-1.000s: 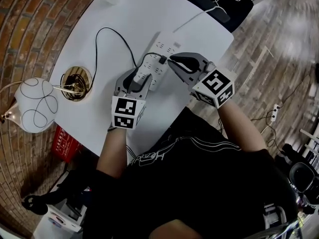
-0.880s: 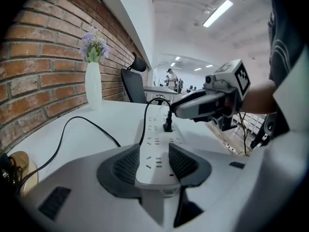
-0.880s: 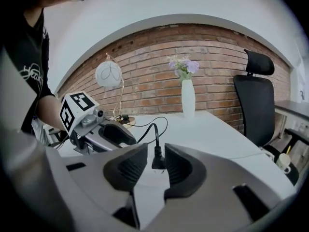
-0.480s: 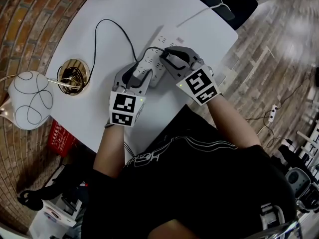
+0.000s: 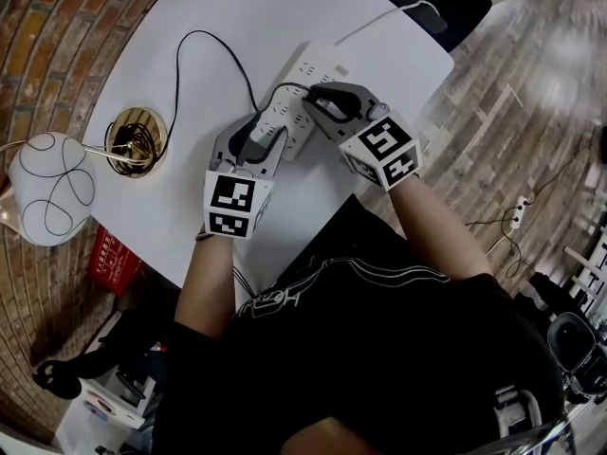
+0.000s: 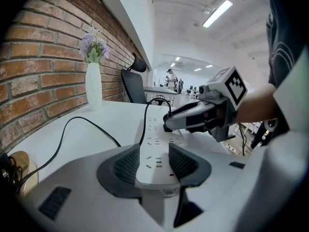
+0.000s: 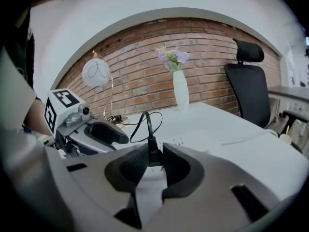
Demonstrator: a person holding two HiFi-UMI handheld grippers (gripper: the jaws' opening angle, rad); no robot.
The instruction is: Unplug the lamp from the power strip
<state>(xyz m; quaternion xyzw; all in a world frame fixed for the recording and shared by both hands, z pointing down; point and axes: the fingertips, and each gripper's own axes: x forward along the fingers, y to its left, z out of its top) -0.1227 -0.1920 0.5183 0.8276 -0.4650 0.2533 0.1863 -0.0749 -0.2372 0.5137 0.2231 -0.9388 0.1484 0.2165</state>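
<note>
A white power strip (image 5: 305, 76) lies on the white table (image 5: 228, 36). My left gripper (image 5: 268, 131) is shut on its near end; in the left gripper view the strip (image 6: 154, 132) sits clamped between both pads. My right gripper (image 5: 311, 98) is shut on the black plug (image 7: 153, 152) over the strip's middle. Whether the prongs are still in the socket cannot be made out. The black cord (image 5: 185, 50) loops back to the lamp's brass base (image 5: 133, 136), beside its white globe (image 5: 52, 186) at the left.
A white vase with purple flowers (image 7: 179, 91) stands at the table's far side by the brick wall. A black office chair (image 7: 251, 93) is beyond the table. A white cable (image 5: 379, 22) runs off the strip's far end. A red box (image 5: 119, 273) sits on the floor.
My right gripper has swung left and in over the strip's middle, still at the plug. My left gripper stays clamped on the strip's near end.
</note>
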